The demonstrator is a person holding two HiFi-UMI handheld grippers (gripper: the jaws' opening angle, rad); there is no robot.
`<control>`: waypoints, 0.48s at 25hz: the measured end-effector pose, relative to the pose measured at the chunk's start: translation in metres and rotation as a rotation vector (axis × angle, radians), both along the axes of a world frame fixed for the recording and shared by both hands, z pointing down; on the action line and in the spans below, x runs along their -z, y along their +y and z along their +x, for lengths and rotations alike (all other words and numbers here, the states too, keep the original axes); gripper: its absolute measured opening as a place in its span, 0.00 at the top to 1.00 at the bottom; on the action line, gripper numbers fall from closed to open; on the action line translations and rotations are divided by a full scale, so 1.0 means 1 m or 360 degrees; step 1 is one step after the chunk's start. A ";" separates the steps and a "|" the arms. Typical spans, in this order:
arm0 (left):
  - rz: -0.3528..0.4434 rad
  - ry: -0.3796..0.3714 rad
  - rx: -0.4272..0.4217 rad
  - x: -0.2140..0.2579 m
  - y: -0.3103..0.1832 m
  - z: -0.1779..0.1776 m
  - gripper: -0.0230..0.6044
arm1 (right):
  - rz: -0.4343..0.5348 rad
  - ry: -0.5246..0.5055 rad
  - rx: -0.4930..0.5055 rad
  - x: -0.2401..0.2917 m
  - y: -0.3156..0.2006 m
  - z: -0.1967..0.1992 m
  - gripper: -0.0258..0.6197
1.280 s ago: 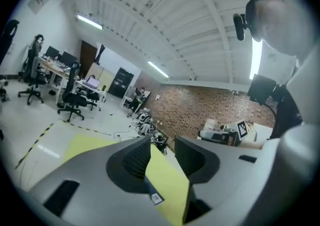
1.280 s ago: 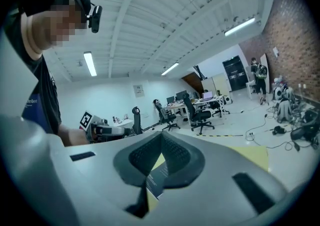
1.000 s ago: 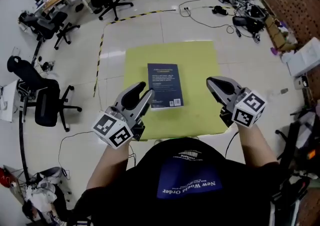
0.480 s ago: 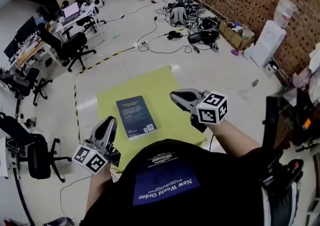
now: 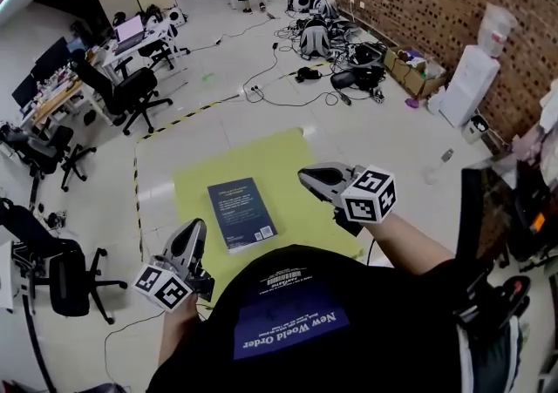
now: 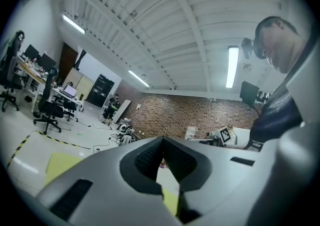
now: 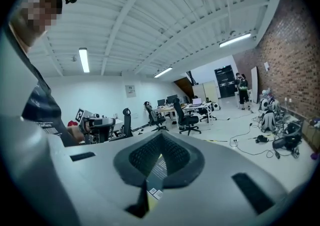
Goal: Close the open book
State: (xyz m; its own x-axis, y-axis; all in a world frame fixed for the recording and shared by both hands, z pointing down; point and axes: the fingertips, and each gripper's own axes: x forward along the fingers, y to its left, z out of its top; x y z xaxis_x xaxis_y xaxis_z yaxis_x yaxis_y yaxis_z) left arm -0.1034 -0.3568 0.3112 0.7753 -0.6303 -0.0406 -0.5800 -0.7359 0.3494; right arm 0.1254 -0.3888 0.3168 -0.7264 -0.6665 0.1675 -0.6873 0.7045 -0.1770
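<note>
Book closed; shirt: New World Order; L tool just closed, R tool closed.

The book is shut and lies flat on the yellow-green mat spread over the pale floor. Its dark blue cover faces up, with a block of pale print across the upper part and a small white barcode patch at the near right corner. It rests wholly on the mat, in the left half and toward the near edge, its long sides turned a little off the mat's own edges.
</note>
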 end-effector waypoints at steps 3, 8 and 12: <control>-0.0008 0.0008 -0.0006 -0.002 -0.002 0.001 0.95 | 0.0004 0.0022 0.0015 -0.004 0.001 -0.002 0.98; -0.0039 0.0024 -0.0008 -0.004 -0.003 0.002 0.95 | -0.0010 0.0029 0.0016 -0.010 0.002 0.001 0.98; -0.0055 0.0024 -0.0017 -0.003 -0.001 0.004 0.95 | -0.0007 0.0043 0.0034 -0.007 0.001 -0.001 0.98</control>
